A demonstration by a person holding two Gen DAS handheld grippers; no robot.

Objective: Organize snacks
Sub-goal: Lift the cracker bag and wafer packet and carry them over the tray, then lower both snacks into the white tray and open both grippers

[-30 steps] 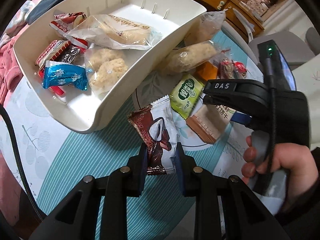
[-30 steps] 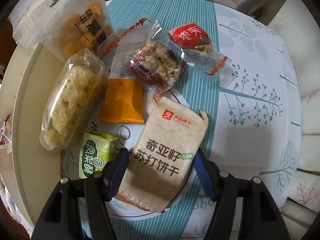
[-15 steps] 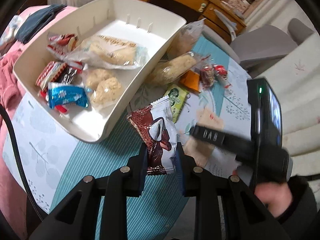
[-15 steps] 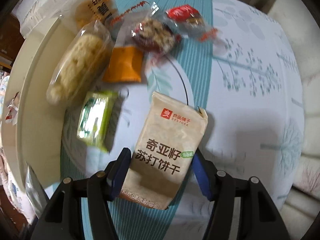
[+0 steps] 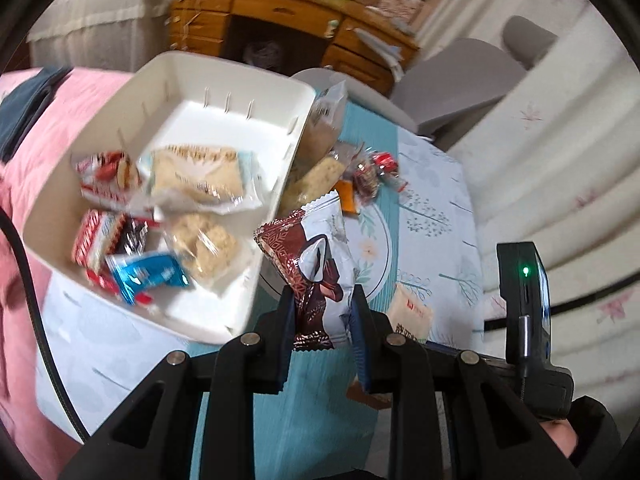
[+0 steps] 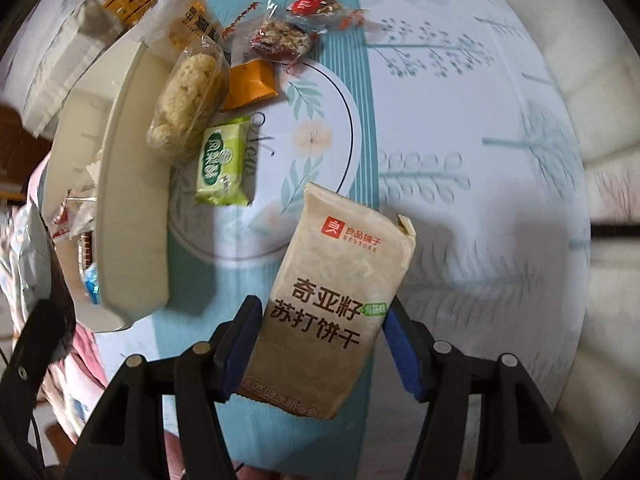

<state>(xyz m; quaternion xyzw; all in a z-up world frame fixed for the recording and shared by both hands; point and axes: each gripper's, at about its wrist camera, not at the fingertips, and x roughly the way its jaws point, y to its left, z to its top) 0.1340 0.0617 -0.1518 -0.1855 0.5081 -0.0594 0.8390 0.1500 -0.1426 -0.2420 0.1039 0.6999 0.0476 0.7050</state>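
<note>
1. Two packets held clear of the table: left gripper [image 5: 323, 322] pinches a brown wafer packet [image 5: 316, 264] beside the tray [image 5: 280, 196]; right gripper [image 6: 320, 344] clamps a cracker pack [image 6: 340, 280].
2. Risk: both grips sit low on the wrappers, so slick film may slip.
3. Risk: the tray rim could snag a packet.

one white tray [image 5: 224, 80]; two tongs [image 5: 322, 328] [image 6: 320, 344]; two held packets [image 5: 320, 264] [image 6: 336, 300].
</note>
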